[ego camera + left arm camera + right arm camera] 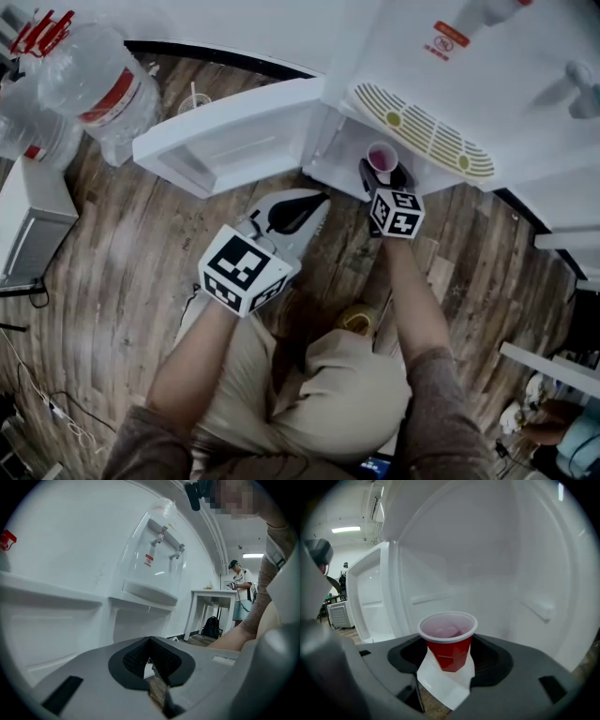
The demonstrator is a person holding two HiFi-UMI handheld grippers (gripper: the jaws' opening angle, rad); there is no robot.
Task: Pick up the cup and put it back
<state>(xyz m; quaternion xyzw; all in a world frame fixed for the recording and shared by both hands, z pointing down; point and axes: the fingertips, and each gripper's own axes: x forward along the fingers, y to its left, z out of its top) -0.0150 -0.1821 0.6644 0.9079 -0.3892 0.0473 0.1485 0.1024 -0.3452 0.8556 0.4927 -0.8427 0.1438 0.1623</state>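
Observation:
A small red cup (449, 646) with a white rim and pale inside stands upright between the black pads of my right gripper (450, 654), which is shut on its lower body. In the head view the cup (382, 157) and right gripper (382, 174) are at the mouth of the open lower compartment (337, 155) of a white water dispenser (422, 56). White compartment floor shows just beneath the cup. My left gripper (314, 204) hangs over the wooden floor left of the compartment. Its pads meet at the tips (150, 641) with nothing between them.
The compartment's white door (234, 131) swings open to the left. A drip grille (422, 131) sits above the cup. A large water bottle (94, 84) lies at the upper left. The left gripper view shows the taps (164, 541), a white table (220, 592), a backpack (212, 626) and a standing person (241, 588).

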